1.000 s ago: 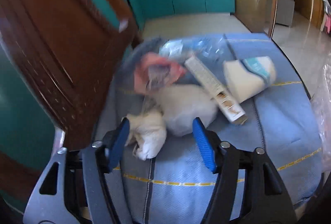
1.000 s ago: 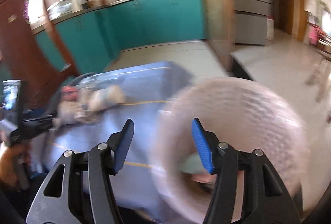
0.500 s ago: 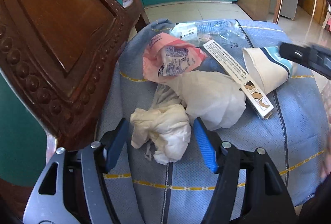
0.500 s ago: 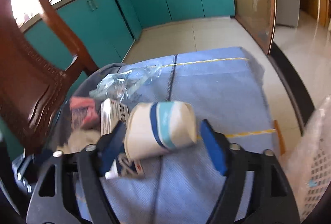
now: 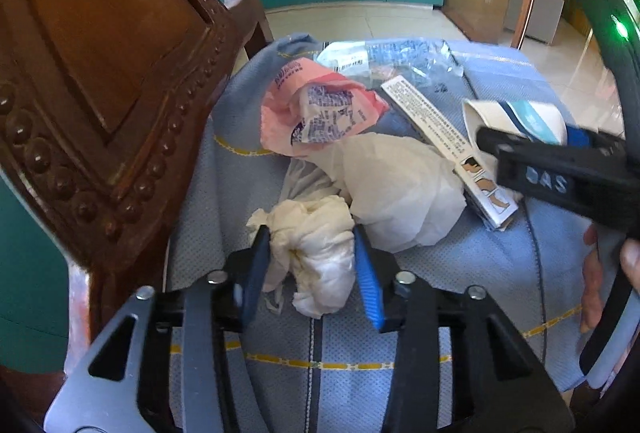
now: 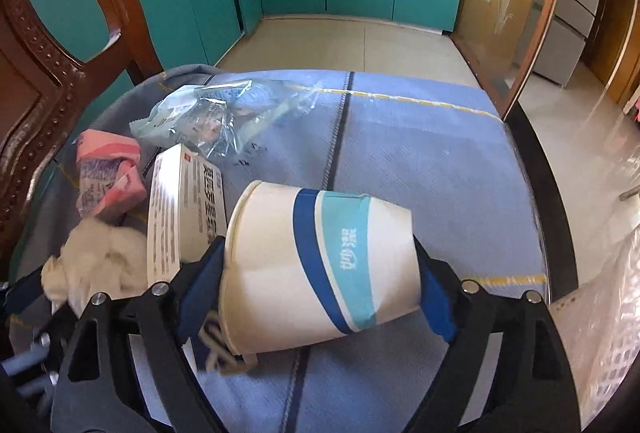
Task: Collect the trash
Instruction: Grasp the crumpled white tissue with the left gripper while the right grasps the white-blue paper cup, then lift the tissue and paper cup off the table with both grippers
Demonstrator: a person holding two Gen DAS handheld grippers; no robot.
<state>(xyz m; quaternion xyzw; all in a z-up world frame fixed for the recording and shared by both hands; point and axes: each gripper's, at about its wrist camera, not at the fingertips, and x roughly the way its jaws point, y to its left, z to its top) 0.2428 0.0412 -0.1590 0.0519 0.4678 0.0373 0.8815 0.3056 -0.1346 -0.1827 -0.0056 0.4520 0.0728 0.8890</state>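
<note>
Trash lies on a blue tablecloth (image 6: pixel 420 161). My left gripper (image 5: pixel 312 273) points down at a crumpled cream tissue (image 5: pixel 316 253). Its jaws are closing, and both blue pads touch the tissue's sides. A white paper cup (image 6: pixel 320 261) with a blue and teal band lies on its side between the pads of my right gripper (image 6: pixel 318 291). Those jaws are opening and stand wide along the cup's two ends. In the left wrist view, the right gripper (image 5: pixel 560 181) comes in from the right over the cup (image 5: pixel 520 117).
A larger white tissue (image 5: pixel 400 189), a pink wrapper (image 5: pixel 320 113), a long white box (image 5: pixel 440 137) and a clear plastic bag (image 5: pixel 400 61) lie together behind the cream tissue. A carved wooden chair (image 5: pixel 100 73) stands close on the left. A lined basket (image 6: pixel 600 313) sits at the right.
My right gripper swung from the lined basket to the table, and its jaws widened around the paper cup. My left gripper's jaws narrowed onto the cream tissue.
</note>
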